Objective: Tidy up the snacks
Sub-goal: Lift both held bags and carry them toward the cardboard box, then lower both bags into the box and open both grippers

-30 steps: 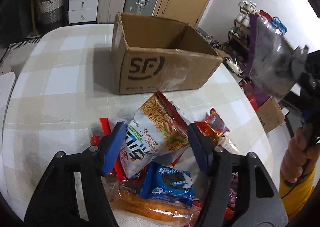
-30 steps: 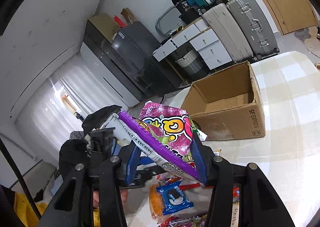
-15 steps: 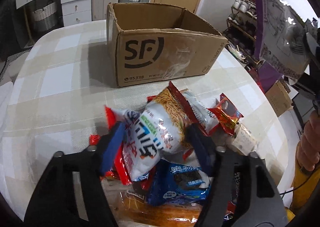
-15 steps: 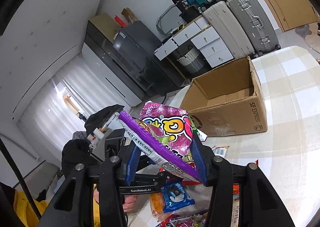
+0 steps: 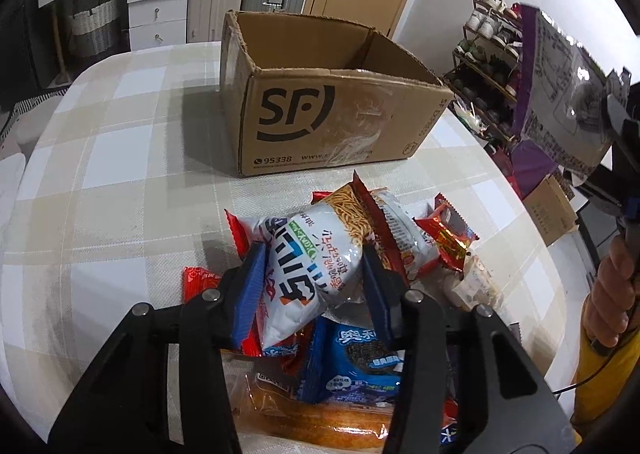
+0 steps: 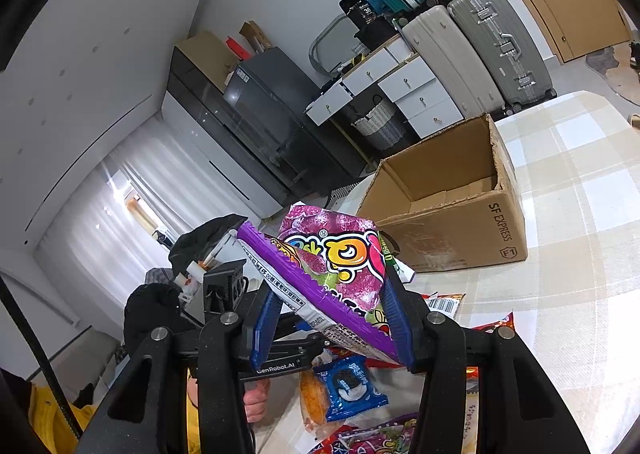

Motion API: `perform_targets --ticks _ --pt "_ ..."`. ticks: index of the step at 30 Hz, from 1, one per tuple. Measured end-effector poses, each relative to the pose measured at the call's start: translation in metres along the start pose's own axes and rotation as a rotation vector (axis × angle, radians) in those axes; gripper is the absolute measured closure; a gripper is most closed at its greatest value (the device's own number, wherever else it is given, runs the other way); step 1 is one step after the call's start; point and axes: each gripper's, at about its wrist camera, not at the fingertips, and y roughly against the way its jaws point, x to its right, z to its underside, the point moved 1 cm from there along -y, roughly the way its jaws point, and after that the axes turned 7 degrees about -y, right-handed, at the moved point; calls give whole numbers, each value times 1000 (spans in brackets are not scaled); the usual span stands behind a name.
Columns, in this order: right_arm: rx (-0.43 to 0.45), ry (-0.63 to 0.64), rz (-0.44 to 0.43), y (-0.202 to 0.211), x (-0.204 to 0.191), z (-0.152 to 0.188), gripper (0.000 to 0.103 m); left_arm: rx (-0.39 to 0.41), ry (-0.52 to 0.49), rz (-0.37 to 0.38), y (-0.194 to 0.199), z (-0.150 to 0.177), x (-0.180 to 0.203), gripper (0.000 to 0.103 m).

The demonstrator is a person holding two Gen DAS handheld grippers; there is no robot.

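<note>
- A table [image 5: 120, 142] under a pale checked cloth carried the whole scene, its far end bare, its near edge crowded with snacks.
- An open box [image 5: 332, 122] of brown cardboard, printed with a black SF logo, stood upright at the table's middle, well apart from the snack pile [image 5: 360, 294]; only its bare cardboard floor showed inside.
- The pile lay heaped at the near edge: a blue cookie pack [image 5: 360, 366], an orange bag [image 5: 320, 418] beneath it and a small red packet [image 5: 448, 230] at the right side.
- The left gripper [image 5: 314, 274] pointed steeply down into the pile; its jaws had just been closing, and both blue pads pressed the sides of a white noodle bag [image 5: 316, 254], which bulged between them on top of the heap.
- The right gripper [image 6: 332, 318] was clamped on a purple candy bag [image 6: 336, 266], held in the air above the near edge of the table, short of the box and off to its side.
- From the left wrist view, the candy bag's printed silver back [image 5: 560, 98] showed high at the right.
- A hand [image 5: 612, 294] gripped the right gripper's handle below it, with a yellow sleeve [image 5: 600, 382] at the frame's edge.
</note>
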Motion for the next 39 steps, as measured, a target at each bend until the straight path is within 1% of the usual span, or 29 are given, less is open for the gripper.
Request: perform_targets --ticks 3,6,11,15,17,19,22,28,31,33,37,39 --pt "5 1 3 1 -1 -1 54 13 14 6 7 -1 -2 60" --pt "9 8 4 2 -3 -2 54 43 22 -24 17 -3 -4 60" --pt "11 20 9 3 -6 -3 54 127 32 -15 48 -11 -5 60" --pt "11 33 14 0 -10 -10 54 191 14 -21 77 -23 2 60" --pt "14 50 18 1 -15 -14 54 232 4 -39 92 -33 6 60" --pt "25 69 19 1 -21 -21 54 255 -16 -45 103 -45 11 60" --pt "42 115 38 0 -34 -36 54 308 -39 -66 119 -68 20 60" --pt "73 171 79 -10 -48 -65 54 387 -48 -43 140 -115 34 60" --pt "89 167 110 -17 -48 -81 54 386 -38 -36 139 -138 35 60" --pt "89 153 140 -22 -46 -91 54 377 -14 -20 134 -156 30 60" --pt "75 158 202 -36 -42 -108 54 338 -6 -39 112 -190 22 59" --pt "57 152 231 -48 -33 -116 54 300 21 -21 92 -210 15 59"
